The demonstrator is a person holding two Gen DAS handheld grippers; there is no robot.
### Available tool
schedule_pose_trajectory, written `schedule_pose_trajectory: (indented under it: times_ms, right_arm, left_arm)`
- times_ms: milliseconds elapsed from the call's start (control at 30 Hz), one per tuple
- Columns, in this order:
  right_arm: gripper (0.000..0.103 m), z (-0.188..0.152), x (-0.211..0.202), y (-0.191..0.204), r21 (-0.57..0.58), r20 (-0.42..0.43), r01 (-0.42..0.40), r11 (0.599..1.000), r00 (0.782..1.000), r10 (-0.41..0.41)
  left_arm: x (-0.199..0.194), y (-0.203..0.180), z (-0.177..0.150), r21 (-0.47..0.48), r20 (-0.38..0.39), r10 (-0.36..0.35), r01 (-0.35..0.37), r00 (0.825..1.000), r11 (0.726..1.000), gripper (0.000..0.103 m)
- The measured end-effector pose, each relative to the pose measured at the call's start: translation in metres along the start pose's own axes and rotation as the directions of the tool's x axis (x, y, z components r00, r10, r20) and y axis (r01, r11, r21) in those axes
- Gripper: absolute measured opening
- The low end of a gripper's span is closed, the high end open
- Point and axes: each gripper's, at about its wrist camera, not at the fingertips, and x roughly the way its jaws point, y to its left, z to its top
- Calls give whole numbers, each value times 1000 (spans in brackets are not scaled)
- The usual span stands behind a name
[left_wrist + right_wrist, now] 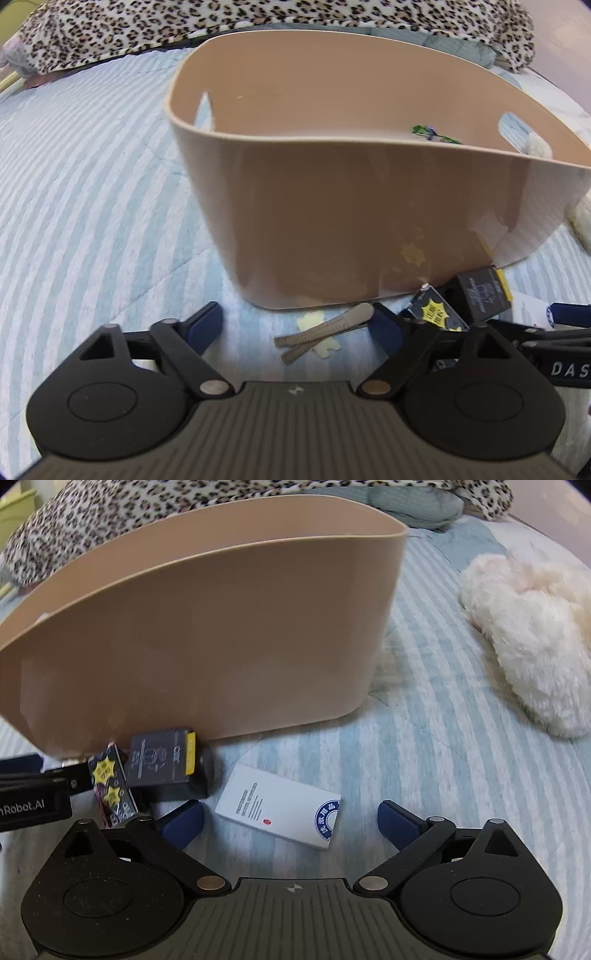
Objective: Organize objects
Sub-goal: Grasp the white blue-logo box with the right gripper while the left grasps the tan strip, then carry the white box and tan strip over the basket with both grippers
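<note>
A tan plastic basket (369,221) stands on the striped bedspread; it also fills the right wrist view (207,638). A small green item (424,131) lies inside it. My left gripper (299,326) is open, low over a grey hair clip (325,330) in front of the basket. A black-and-yellow packet (437,312) and a dark box (480,291) lie to its right. My right gripper (291,819) is open, with a white box (277,816) between its fingers. The dark box (159,762) and packet (110,786) lie to its left.
A fluffy cream slipper (528,642) lies to the right of the basket. A leopard-print blanket (258,18) is bunched behind it. The left gripper's body (33,797) reaches in at the left of the right wrist view.
</note>
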Motion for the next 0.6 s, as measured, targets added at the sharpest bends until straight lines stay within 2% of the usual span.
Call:
schedule_pose_trajectory:
  times_ms: [33,133,200,267,600]
  right_arm:
    - [94,0,-1,-1,5,10,2,1000,1000,-2]
    - [83,-1,-4,2,-18,28,7,1000,1000,-7]
    - [73,-2,-6,5,-38,41,5,999,999,-4]
    - [62,-3,-7,6,-55,46,-4,998,999,7]
    - [62,-8,-20,0,-39,34,-22,999,999,23]
  left_arm:
    - [-1,0,0,0,3,3,-3,1000,1000,77]
    - [-4,1,-1,13,1,1,-1,1000,1000,61]
    - [-6,2,-1,18,-1,-12,12,1000,1000,41]
    - [-8,4,-1,16,-1,-19,19,1000,1000,41]
    - [-30,19,-16,6,10,-40,40,999,999,39]
